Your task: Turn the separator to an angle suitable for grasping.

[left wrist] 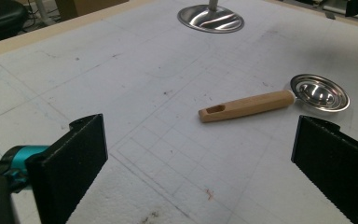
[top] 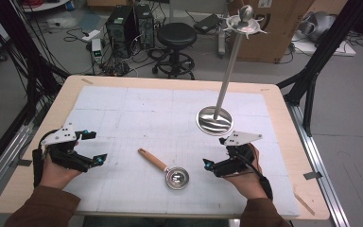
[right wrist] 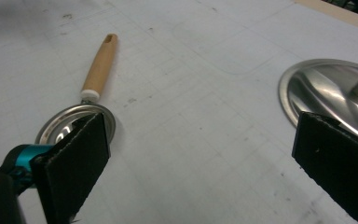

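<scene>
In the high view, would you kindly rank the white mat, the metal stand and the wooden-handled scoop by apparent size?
1. White mat, largest by far.
2. Metal stand, tall pole on a round base.
3. Wooden-handled scoop, smallest, lying flat between the grippers.

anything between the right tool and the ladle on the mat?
Nothing. In the high view, only bare white mat separates the right tool from the ladle; its jaws stand open.
</scene>
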Available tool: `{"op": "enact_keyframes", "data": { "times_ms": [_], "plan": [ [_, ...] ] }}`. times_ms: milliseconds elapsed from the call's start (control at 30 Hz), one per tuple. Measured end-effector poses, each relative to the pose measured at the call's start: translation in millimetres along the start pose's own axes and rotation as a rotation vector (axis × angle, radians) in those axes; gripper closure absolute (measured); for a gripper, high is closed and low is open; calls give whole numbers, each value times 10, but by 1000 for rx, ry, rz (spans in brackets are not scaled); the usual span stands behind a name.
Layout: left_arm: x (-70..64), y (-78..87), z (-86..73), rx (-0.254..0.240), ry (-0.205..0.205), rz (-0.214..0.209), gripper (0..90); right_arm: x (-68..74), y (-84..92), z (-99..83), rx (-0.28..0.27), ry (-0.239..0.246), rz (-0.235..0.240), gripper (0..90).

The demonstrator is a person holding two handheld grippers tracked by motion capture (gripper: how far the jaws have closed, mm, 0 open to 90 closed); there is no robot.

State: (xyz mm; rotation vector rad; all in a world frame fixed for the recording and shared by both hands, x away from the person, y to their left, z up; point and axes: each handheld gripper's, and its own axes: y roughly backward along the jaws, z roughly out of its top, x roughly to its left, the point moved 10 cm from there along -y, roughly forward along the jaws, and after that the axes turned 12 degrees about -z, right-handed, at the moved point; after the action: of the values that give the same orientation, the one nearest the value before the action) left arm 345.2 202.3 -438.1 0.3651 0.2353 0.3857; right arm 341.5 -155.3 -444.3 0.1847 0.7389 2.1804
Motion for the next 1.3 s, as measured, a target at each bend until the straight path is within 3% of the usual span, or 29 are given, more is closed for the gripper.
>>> {"op": "enact_keyframes", "data": {
  "times_ms": [533,767,967,1067,1300],
  "plan": [
    [-3,-9,9,2,-5,-3,40,472,-364,340,72,104,85,42],
    [-2,-7,7,3,-3,-3,40,603,-489,417,102,141,91,51],
    [-3,-6,11,0,-3,-4,40,708,-580,425,132,177,99,74],
    [-6,-17,3,5,-2,-8,41,735,-600,419,139,190,107,144],
    [0,-17,-3,10,-4,-6,40,843,-707,370,179,214,122,165]
  ]
}}
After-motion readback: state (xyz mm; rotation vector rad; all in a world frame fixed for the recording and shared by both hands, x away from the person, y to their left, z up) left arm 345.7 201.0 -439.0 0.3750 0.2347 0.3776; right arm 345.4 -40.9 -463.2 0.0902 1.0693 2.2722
